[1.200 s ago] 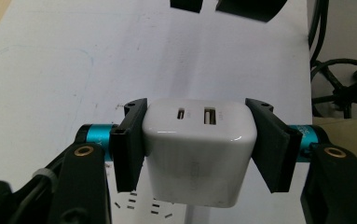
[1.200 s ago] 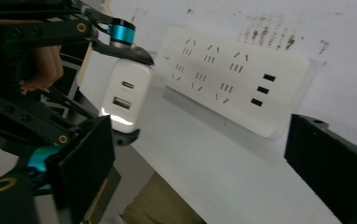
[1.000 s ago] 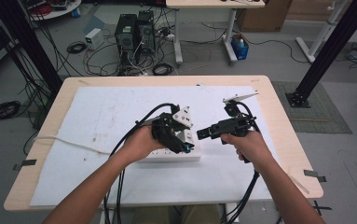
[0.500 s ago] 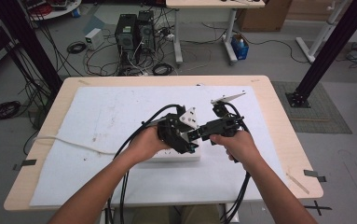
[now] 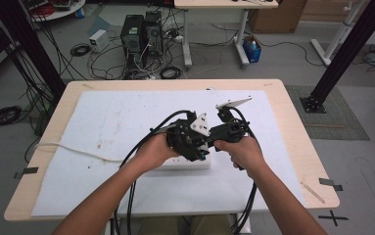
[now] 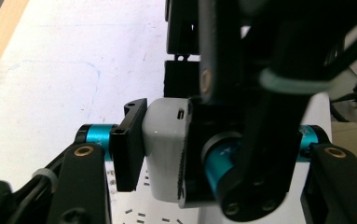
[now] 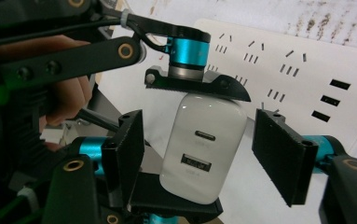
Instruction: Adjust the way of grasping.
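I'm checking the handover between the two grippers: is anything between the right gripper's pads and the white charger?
Nothing visible. In the right gripper view the white charger is clamped top and bottom by the left gripper. The right gripper, whose jaws have just been closing, straddles its sides with open gaps between each pad and the charger.

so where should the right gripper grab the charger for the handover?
Probably the two long flat sides of the white charger, coming at its port face. The left gripper already clamps its two ends, so only the sides are free. The right gripper straddles them; its jaws have been closing and are not yet touching.
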The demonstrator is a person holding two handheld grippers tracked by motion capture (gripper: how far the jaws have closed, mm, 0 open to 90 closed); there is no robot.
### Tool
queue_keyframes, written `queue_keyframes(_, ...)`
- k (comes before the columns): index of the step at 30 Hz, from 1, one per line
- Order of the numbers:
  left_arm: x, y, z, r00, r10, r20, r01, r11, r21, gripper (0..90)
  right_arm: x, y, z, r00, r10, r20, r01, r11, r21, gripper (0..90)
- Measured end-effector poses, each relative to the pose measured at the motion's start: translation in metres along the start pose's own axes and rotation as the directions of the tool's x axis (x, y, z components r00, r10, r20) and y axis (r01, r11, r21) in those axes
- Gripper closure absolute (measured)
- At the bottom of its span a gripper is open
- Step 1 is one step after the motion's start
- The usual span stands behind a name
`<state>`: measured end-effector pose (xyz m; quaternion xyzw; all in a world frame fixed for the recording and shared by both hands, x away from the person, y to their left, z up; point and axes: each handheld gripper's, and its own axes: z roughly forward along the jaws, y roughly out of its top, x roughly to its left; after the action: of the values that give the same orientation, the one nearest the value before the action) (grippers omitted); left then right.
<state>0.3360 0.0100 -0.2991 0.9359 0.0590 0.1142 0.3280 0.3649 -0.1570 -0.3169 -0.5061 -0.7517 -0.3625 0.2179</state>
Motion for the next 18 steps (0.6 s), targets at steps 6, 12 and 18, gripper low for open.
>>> queue_keyframes(6,-0.0022,0.0023,0.0020,0.9997,0.015,-0.020,-0.015,0.9999,0.003,41.9,-0.0022,0.0002,0.0025,0.9993,0.037,0.003,-0.037,0.999,-0.003,47.7)
queue_keyframes(12,-0.0041,0.0032,0.0034,0.9985,0.031,-0.045,-0.030,0.9994,0.015,41.9,-0.0044,-0.0007,0.0038,0.9980,0.062,0.007,-0.062,0.998,-0.003,53.3)
queue_keyframes(18,-0.0043,0.0032,0.0025,0.9966,0.042,-0.071,-0.041,0.9991,0.013,42.4,-0.0060,-0.0011,0.0020,0.9969,0.078,-0.012,-0.078,0.997,-0.021,62.1)
